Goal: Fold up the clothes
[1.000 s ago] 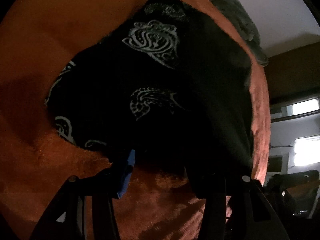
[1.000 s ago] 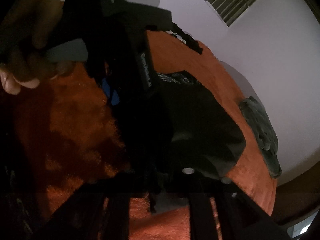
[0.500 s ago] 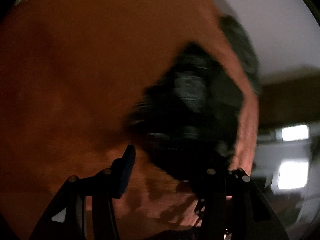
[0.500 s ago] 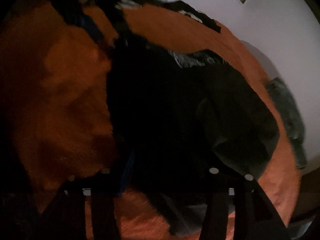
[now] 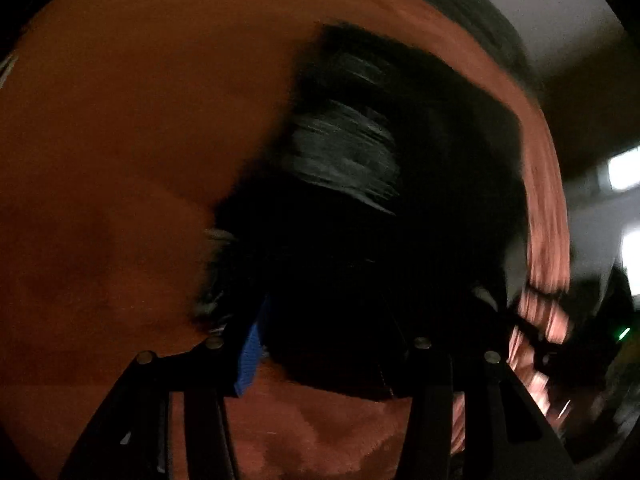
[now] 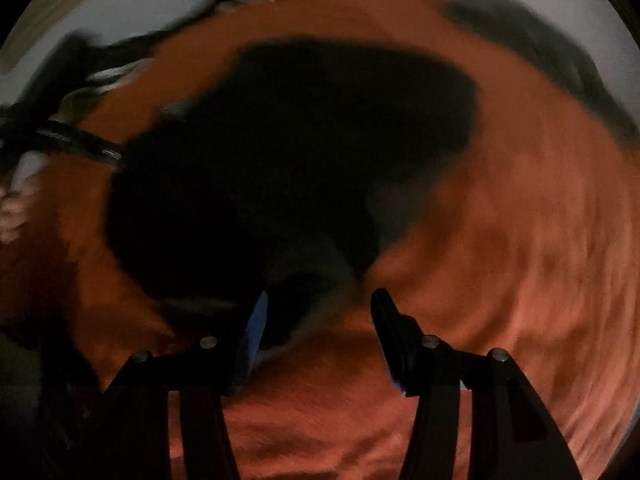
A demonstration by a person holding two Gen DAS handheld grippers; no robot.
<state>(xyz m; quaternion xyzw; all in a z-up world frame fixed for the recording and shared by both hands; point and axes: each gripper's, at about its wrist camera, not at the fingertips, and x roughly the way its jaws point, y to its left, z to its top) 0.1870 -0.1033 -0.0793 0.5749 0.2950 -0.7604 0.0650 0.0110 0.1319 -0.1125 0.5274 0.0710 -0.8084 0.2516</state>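
A black garment [image 5: 420, 248] with a pale printed pattern [image 5: 344, 152] lies bunched on an orange blanket [image 5: 120, 120]; both views are blurred. My left gripper [image 5: 328, 320] hangs over its near edge with the jaws wide apart. Its blue-padded finger [image 5: 252, 352] is bare, and the other finger is lost in the dark cloth. In the right wrist view the same garment [image 6: 300, 140] spreads ahead of my right gripper [image 6: 320, 316]. That gripper is open, and a dark corner of cloth lies loose between its tips.
A grey garment [image 5: 472, 12] lies at the blanket's far edge by the pale wall, also visible as a grey garment [image 6: 560, 60] in the right wrist view. A person's hand [image 6: 16, 208] shows at the left edge. Bright windows [image 5: 624, 168] lie beyond the blanket's right side.
The right gripper has let go of the black garment, rolled and swung sideways; the garment now lies on the blanket. The left gripper has drawn back and up from it.
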